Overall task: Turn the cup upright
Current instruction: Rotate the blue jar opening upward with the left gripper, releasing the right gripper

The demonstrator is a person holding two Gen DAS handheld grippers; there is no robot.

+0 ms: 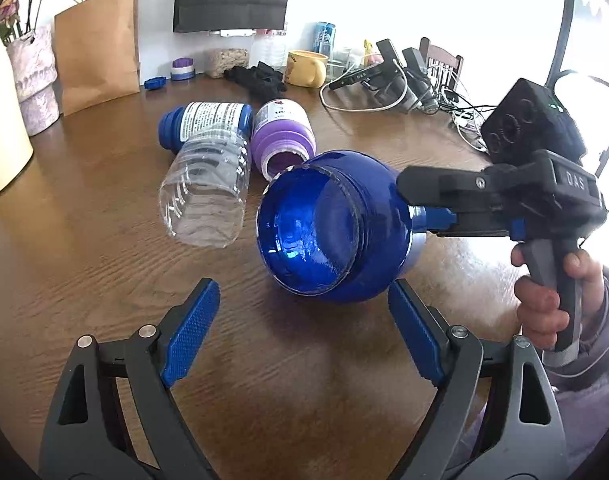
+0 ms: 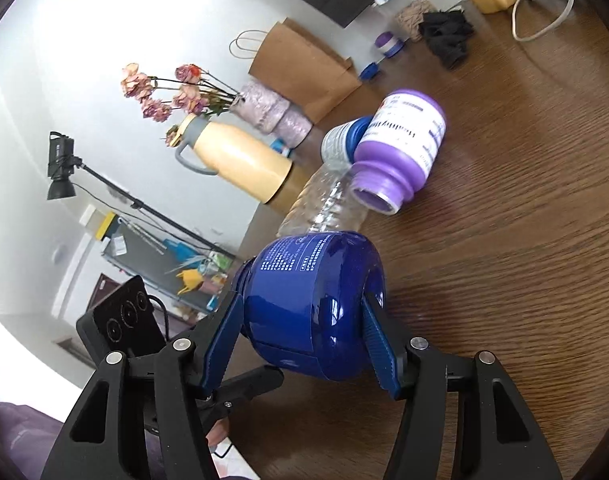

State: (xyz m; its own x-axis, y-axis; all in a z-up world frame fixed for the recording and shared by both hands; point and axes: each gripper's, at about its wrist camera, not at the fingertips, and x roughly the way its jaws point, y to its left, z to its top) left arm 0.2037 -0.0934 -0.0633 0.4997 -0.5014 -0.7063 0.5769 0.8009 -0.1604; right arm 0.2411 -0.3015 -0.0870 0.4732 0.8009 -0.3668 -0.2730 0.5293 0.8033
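- Nearest the blue cup [image 1: 332, 228] is the right gripper [image 2: 300, 340]; its two blue pads [image 2: 224, 340] are clamped on the cup's rounded body, one on each flank, seen plainly from the right wrist; the cup's base end faces that camera.
- The cup is tipped, not upright; its open mouth [image 1: 304, 228] looks back toward the left wrist camera and slightly downward, so its long axis runs from the right gripper's fingers out toward the left gripper, roughly along the table [image 1: 84, 240]; whether its lower edge touches the wood or hangs just above it I cannot tell.
- The left gripper [image 1: 304, 332] holds nothing; its fingers are spread wide, just short of the cup's mouth, the cup lying straight ahead between and beyond the tips.
- My judgement: the turn rests on the right hand, which already has the grasp; rolling that wrist should swing the mouth upward; the left is near enough to steady the rim but is not needed to lift.
- Risk, as I read it: the body is glossy and round, so it may slip in the pads during the roll.
- Just behind the cup lie a clear plastic bottle [image 1: 208, 188] and a purple jar [image 1: 282, 136], both on their sides, the jar's mouth near the cup's shoulder; a dark blue bottle [image 1: 204, 120] lies beyond them.
- Farther behind the cup, along the wall, stand a paper bag [image 1: 98, 48], a vase of dried flowers [image 1: 34, 76], a yellow mug [image 1: 306, 68] and a tangle of cables [image 1: 424, 92].
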